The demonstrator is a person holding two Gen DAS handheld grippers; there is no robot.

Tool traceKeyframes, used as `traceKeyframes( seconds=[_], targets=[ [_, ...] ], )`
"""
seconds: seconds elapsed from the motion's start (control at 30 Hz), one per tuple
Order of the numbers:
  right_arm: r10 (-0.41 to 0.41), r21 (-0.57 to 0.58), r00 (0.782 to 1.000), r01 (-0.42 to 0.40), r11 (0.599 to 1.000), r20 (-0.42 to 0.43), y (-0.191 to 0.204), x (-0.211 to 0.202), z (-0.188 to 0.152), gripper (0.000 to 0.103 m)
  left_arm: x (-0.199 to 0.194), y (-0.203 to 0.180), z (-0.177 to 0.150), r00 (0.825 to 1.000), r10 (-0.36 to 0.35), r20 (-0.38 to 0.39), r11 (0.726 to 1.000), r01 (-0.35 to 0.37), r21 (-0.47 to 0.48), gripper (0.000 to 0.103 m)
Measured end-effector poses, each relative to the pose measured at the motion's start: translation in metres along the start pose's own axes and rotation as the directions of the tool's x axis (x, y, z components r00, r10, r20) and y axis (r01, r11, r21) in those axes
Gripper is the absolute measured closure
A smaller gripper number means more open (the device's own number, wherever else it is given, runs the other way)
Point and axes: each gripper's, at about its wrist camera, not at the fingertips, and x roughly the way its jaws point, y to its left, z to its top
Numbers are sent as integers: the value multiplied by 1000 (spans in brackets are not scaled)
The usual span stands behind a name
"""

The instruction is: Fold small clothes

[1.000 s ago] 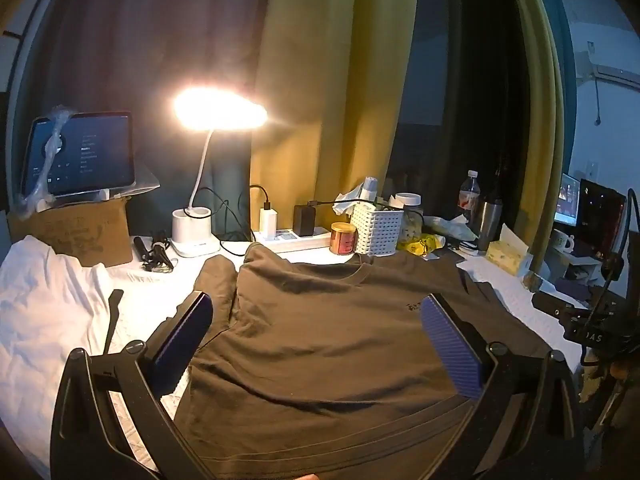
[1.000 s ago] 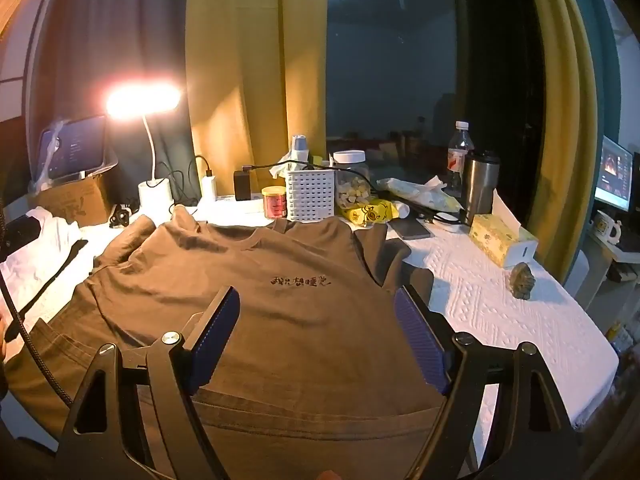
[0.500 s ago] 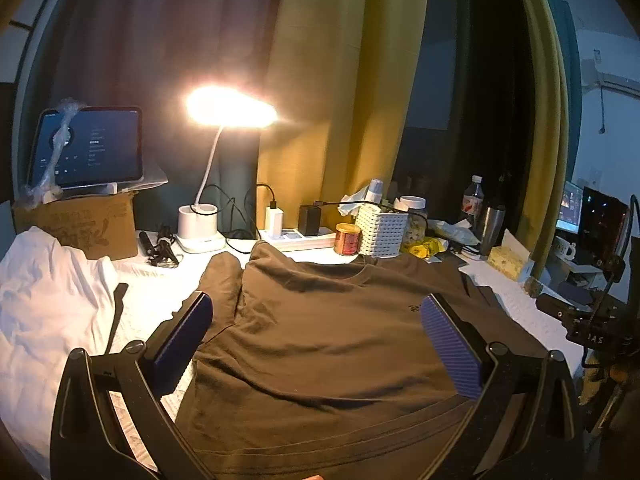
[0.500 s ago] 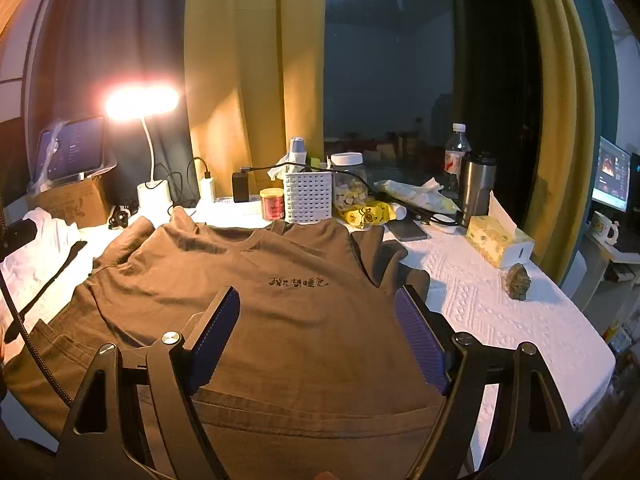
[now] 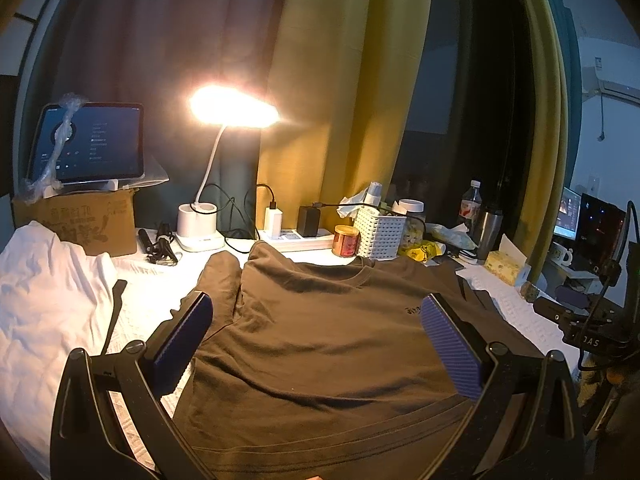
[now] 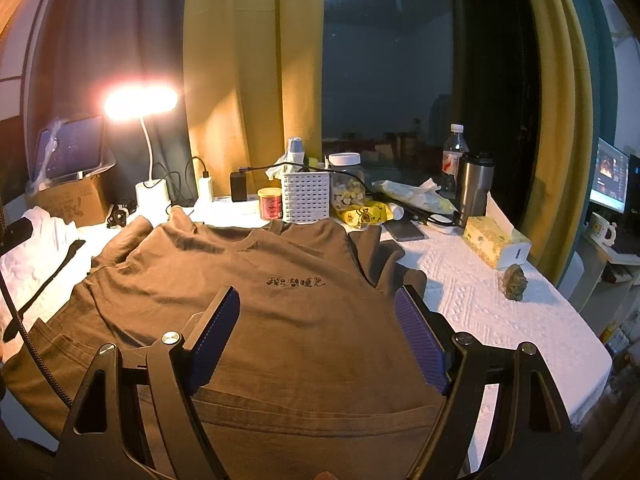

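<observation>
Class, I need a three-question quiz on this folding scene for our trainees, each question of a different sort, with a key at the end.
1. True or false: the left gripper is shut on the brown T-shirt.
2. Which stands nearest the T-shirt's collar? A) white basket B) steel tumbler C) tissue box
3. Fill in: the lit desk lamp stands at the table's far ____ side, seen from the right gripper.

Key: 1 false, both grippers are open and hold nothing. 2 A. 3 left.
</observation>
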Motion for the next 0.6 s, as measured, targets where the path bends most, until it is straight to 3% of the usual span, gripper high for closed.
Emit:
traceKeyframes(
  seconds=[0.6],
  targets=[
    [-1,-1,1000,1,1000,-1,-2,-3,3,20,-2,-1,-1,1000,-10,5,1000,10,22,1]
  ],
)
